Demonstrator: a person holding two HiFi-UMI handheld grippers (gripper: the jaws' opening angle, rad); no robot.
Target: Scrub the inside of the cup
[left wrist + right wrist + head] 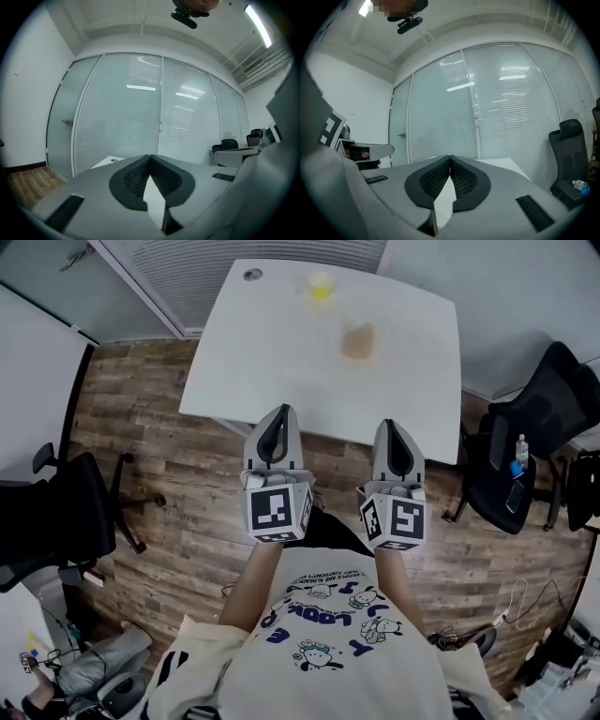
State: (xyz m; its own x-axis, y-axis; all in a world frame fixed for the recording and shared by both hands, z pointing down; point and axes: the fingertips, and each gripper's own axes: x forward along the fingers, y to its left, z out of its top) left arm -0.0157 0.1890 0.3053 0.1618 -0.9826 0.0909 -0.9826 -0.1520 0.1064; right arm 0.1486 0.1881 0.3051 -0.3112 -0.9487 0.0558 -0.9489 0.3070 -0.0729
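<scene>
While both hands hang short of the tabletop (272, 352), the left gripper (278, 411) and right gripper (393, 424) have their jaws together on nothing, likely just being carried. Bare floor lies between. The cup (357, 341) stands at 1 o'clock, clear of the edges, with black chairs (534, 427) at 3 and 9 o'clock.

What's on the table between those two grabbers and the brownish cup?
Nothing. In the head view only bare white table lies between the left gripper, the right gripper and the cup.

White tabletop (272, 362) on wood floor (178, 531), black chair (56, 521) left, second chair (539, 418) right, blinds (140, 122) beyond.
</scene>
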